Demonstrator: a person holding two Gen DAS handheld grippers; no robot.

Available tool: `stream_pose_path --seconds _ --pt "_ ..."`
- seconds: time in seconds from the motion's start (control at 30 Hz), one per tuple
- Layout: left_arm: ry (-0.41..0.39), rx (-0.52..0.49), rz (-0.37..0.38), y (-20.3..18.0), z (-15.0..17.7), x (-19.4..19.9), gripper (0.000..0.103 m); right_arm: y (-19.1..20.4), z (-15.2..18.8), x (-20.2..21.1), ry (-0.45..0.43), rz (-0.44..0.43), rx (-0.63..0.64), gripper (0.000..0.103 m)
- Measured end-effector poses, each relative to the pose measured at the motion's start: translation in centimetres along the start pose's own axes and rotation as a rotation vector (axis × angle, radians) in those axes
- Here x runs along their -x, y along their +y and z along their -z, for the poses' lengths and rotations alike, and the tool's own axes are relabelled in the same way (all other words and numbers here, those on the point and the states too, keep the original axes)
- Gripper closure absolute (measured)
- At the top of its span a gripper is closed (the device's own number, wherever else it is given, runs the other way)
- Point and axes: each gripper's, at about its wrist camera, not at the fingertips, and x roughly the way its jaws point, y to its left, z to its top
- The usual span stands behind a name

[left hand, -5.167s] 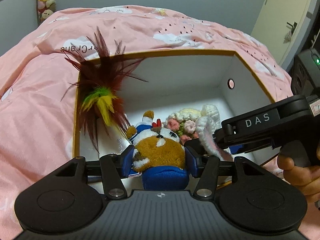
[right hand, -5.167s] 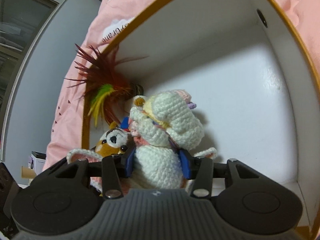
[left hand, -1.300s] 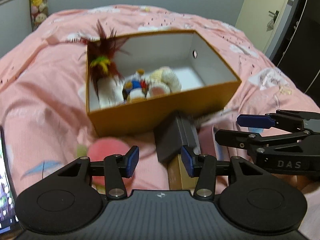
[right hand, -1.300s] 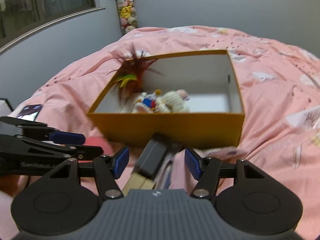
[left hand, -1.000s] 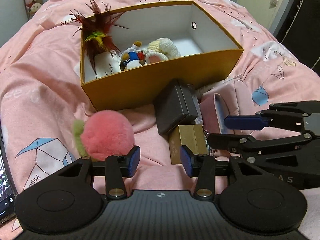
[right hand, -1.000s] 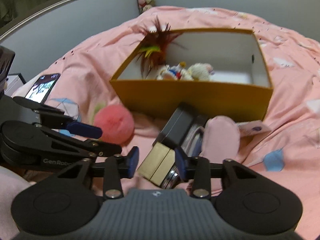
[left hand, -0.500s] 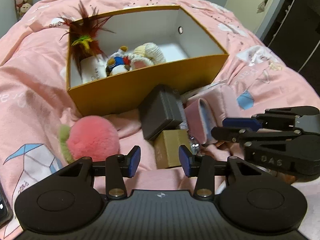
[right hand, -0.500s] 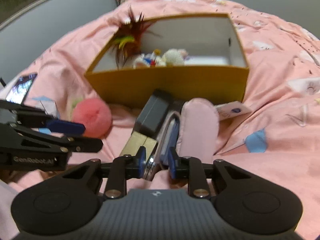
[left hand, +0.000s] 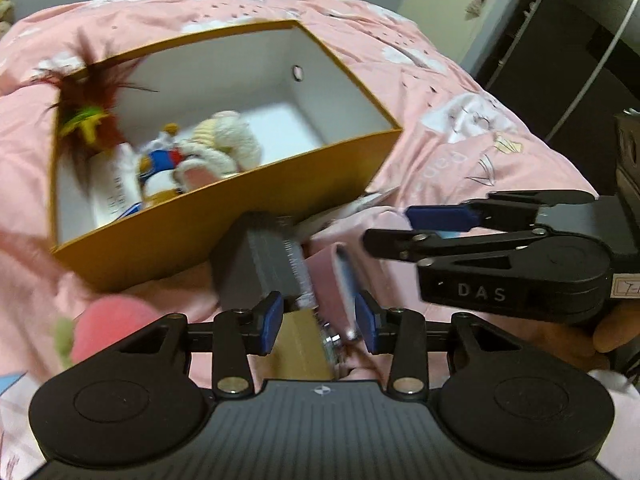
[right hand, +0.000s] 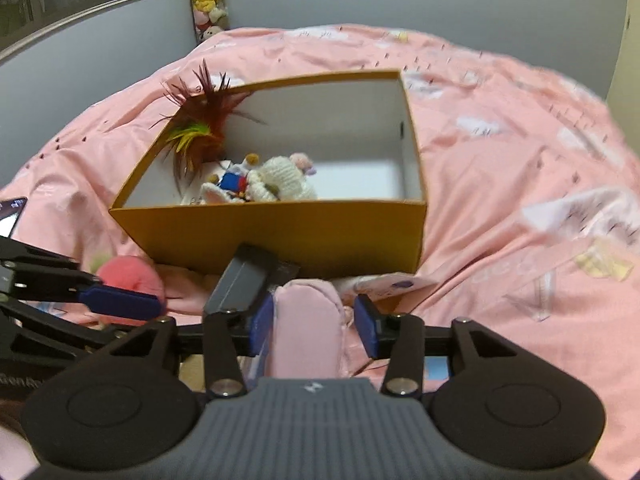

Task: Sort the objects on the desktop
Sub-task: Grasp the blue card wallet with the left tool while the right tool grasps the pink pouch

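A pile lies on the pink bedspread before the orange box (left hand: 224, 232) (right hand: 280, 236): a dark grey case (left hand: 256, 264) (right hand: 240, 280), a gold box (left hand: 300, 340) and a pink pouch (left hand: 332, 276) (right hand: 306, 332). My left gripper (left hand: 319, 322) is low over the pile. Its jaws are closing, with the gold box and the pouch's edge between them but not pressed. My right gripper (right hand: 314, 328) straddles the pink pouch. Its jaws are opening, with a gap at the right pad. Inside the box sit a feather toy (right hand: 200, 128) and a crocheted plush (right hand: 284, 180).
A pink plush ball (left hand: 108, 324) (right hand: 132, 276) rests left of the pile, close to the left gripper's fingers (right hand: 120, 300). A paper card (right hand: 392, 282) lies by the box's right corner. A lit phone (right hand: 10, 216) is at far left. A hand (left hand: 608, 336) holds the right gripper.
Both grippers came forward and down onto the pile. The right jaws narrowed beside the pouch, then widened around it. The left jaws narrowed a little over the gold box.
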Motion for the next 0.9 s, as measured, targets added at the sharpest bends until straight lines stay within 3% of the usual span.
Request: stream_pose_path --seconds 0.17,0.53,0.7,0.9 --pt "0.039 -0.043 0.026 -1.0 -0.8 -1.9 0.059 -1.6 0.1 -0.2 0.021 -0.044 -0.059 0.062" --pt "0.125 -0.047 -0.004 -2.9 -2.4 -5.7 0.059 -4.4 1.4 -0.1 0.041 0.037 -0.103 0.063" --pt "0.18 0.007 -0.029 -2.3 -2.5 -7.2 0.057 -5.7 1.7 -1.2 0.091 -0.03 -0.142 0.061" --pt "0.181 0.024 -0.024 -2.1 -2.3 -7.0 0.071 -6.7 1.7 -2.4 0.13 -0.085 -0.189 0.064"
